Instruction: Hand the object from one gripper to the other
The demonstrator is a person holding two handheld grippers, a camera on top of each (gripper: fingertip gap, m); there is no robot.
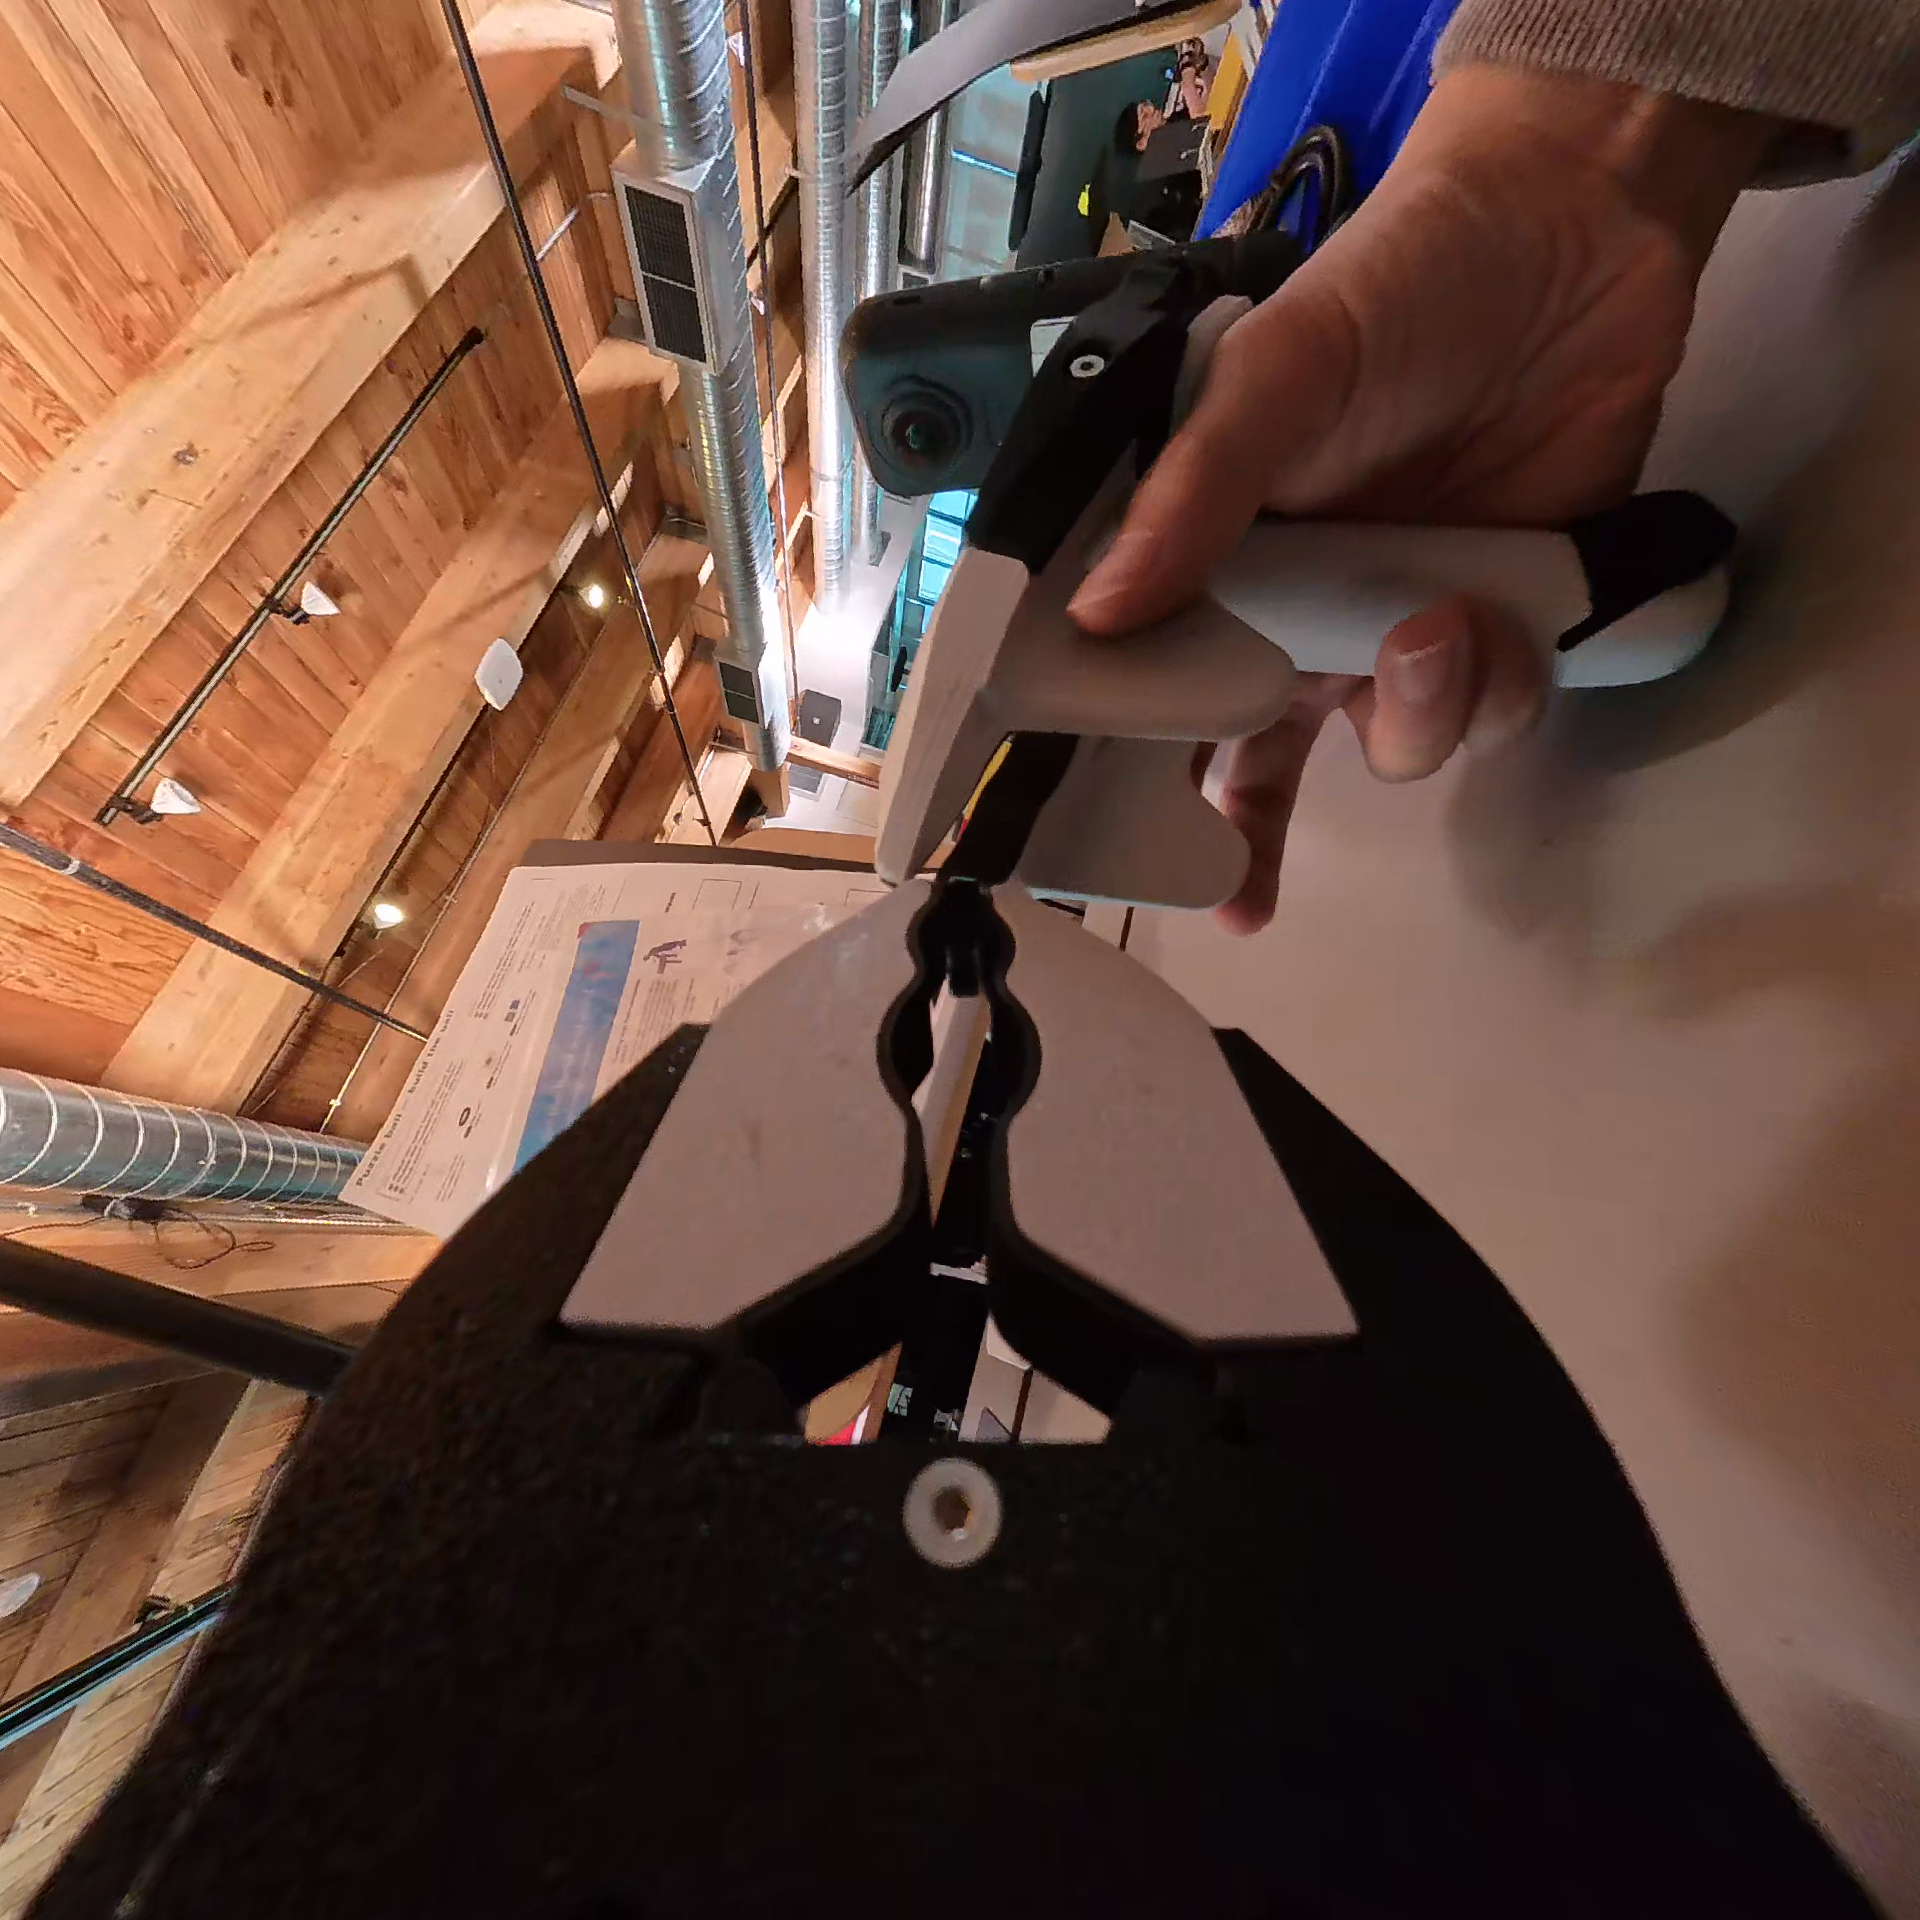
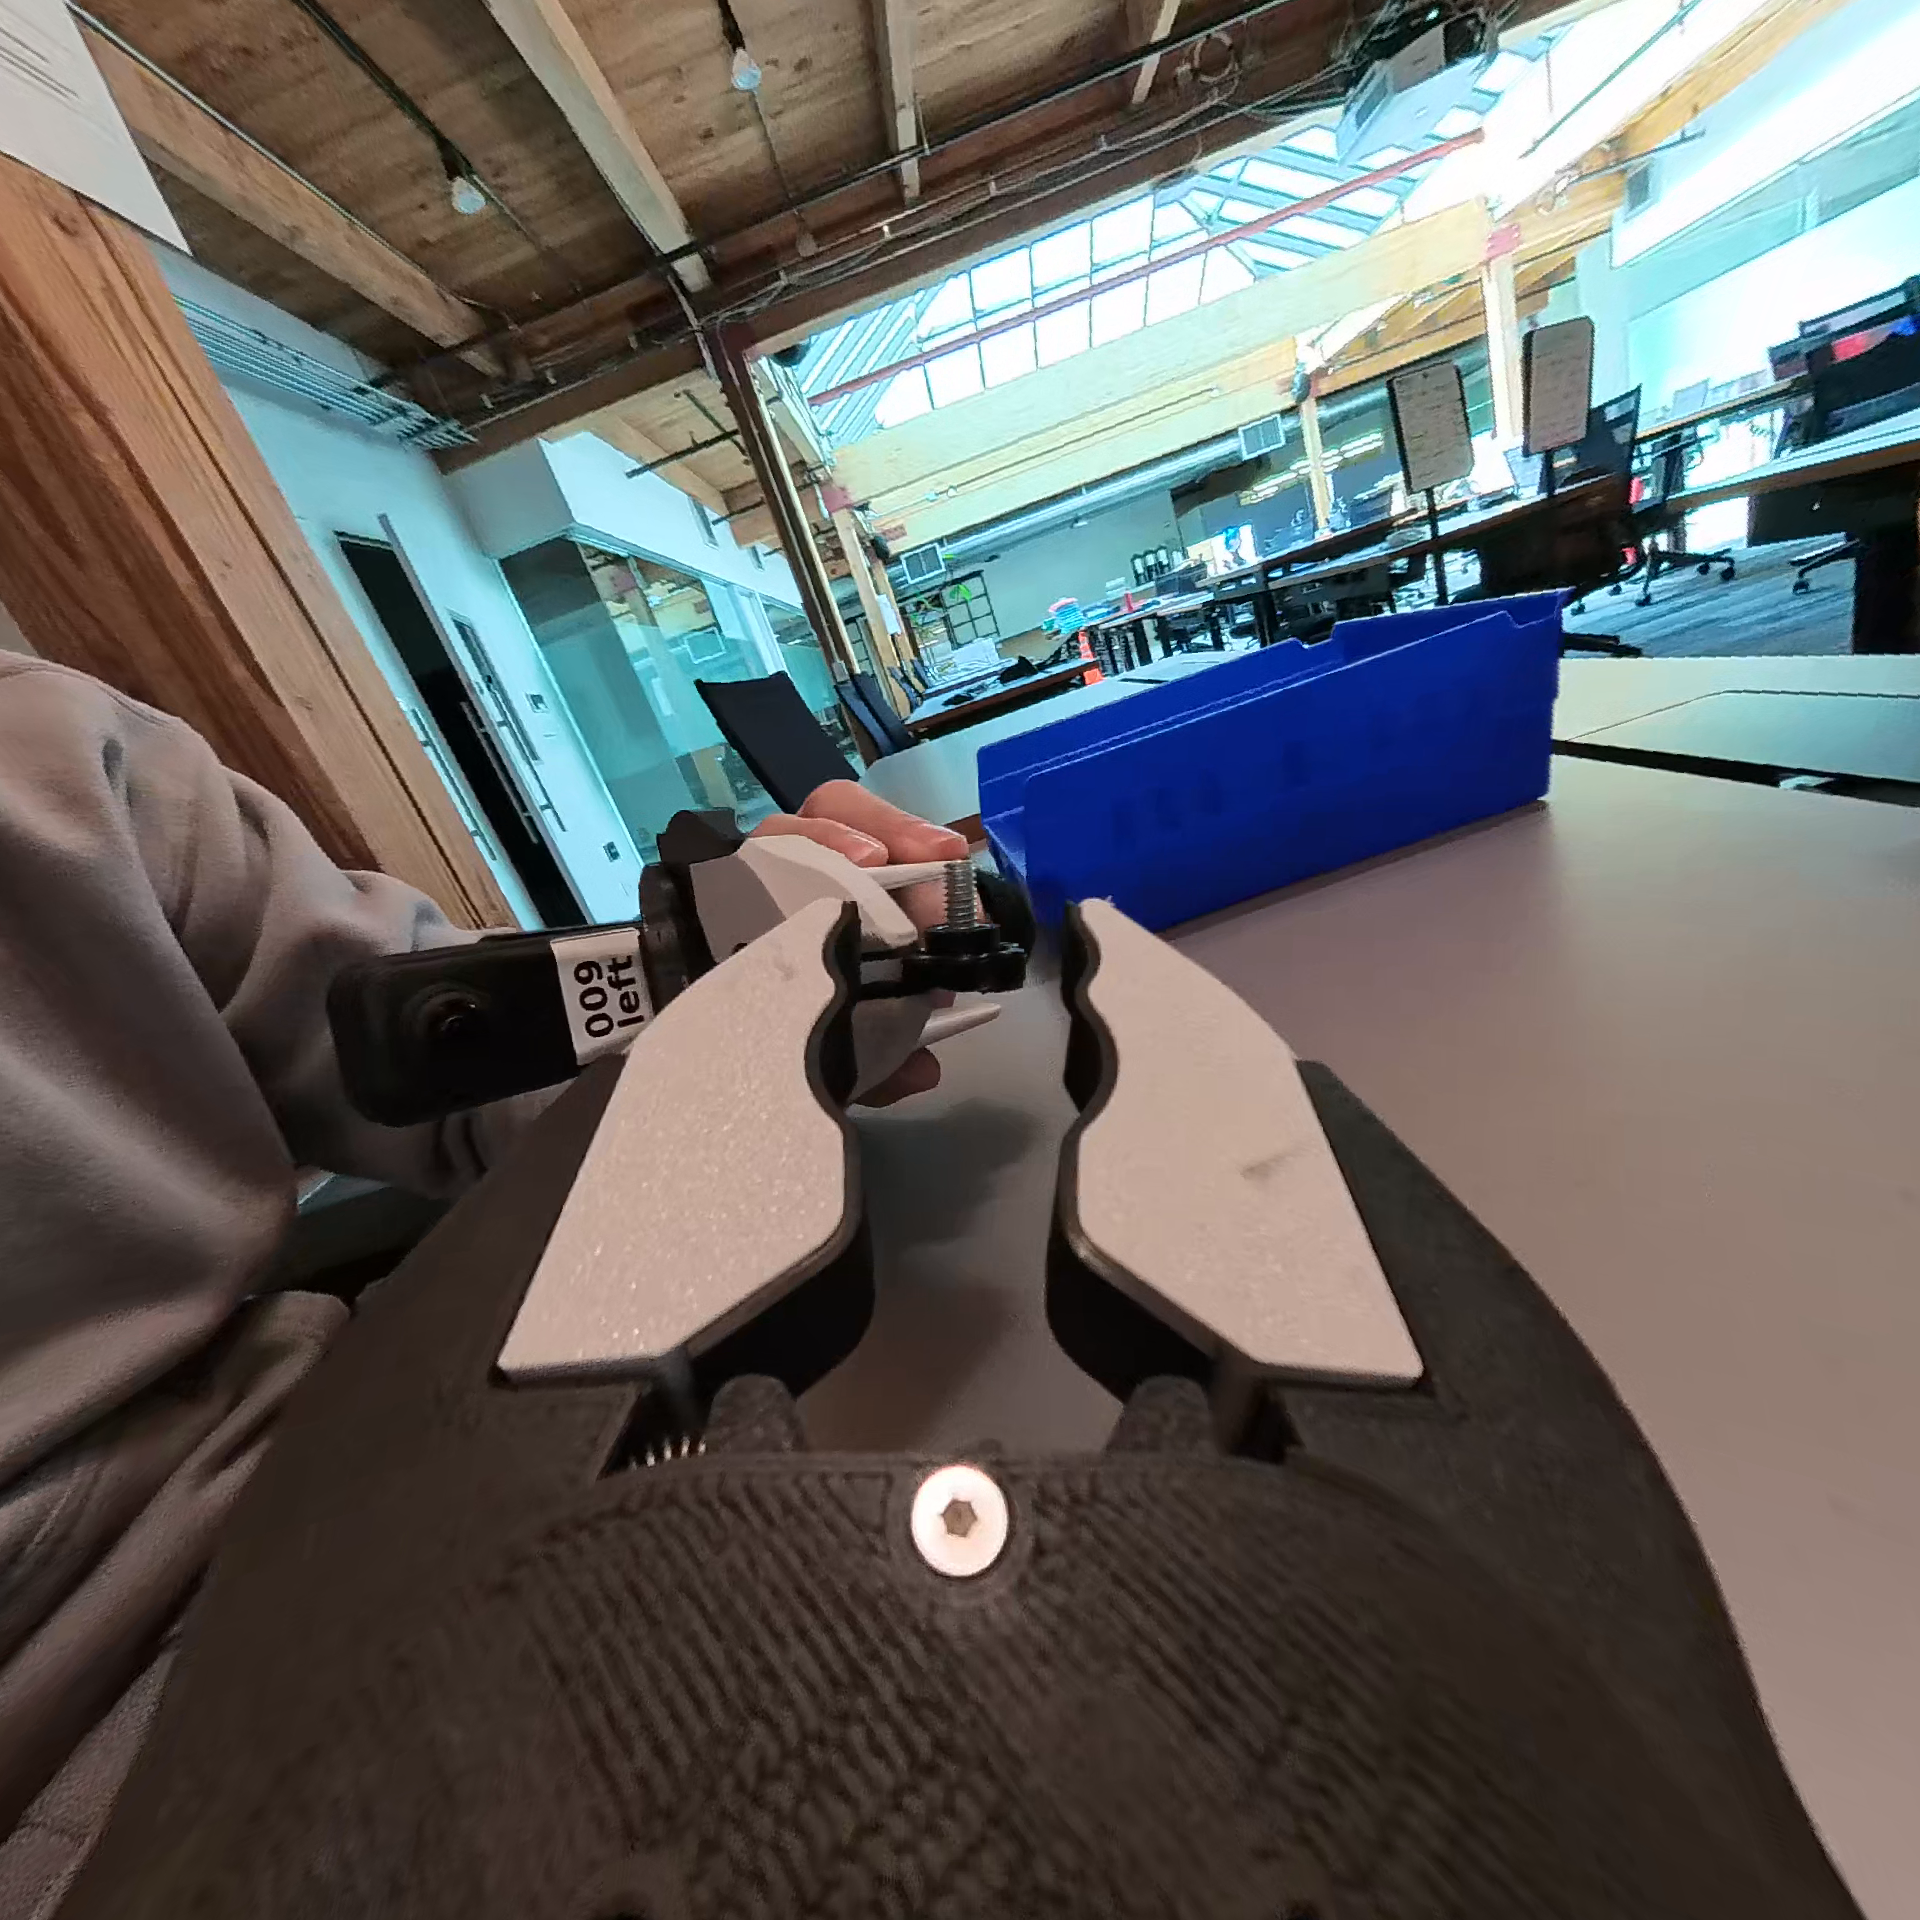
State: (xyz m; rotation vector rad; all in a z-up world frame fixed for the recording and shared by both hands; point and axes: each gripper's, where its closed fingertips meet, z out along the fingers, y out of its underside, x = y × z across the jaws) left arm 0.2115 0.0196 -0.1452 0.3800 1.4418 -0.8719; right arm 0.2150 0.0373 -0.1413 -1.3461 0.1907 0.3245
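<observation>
- My left gripper has its jaws drawn nearly together, clamped at the tips on a small black knob screw.
- In the right wrist view, that knob screw shows a black lobed head and a short threaded metal stud pointing upward, held at the tips of my left gripper.
- My right gripper has its jaws spread wide, with nothing between the pads.
- The knob screw sits in the gap between my right gripper's fingertips; whether it touches either pad cannot be told.
- In the left wrist view, my right gripper meets the tips of my left gripper, held by a hand.
- A blue bin stands on the grey table, beyond the grippers.
</observation>
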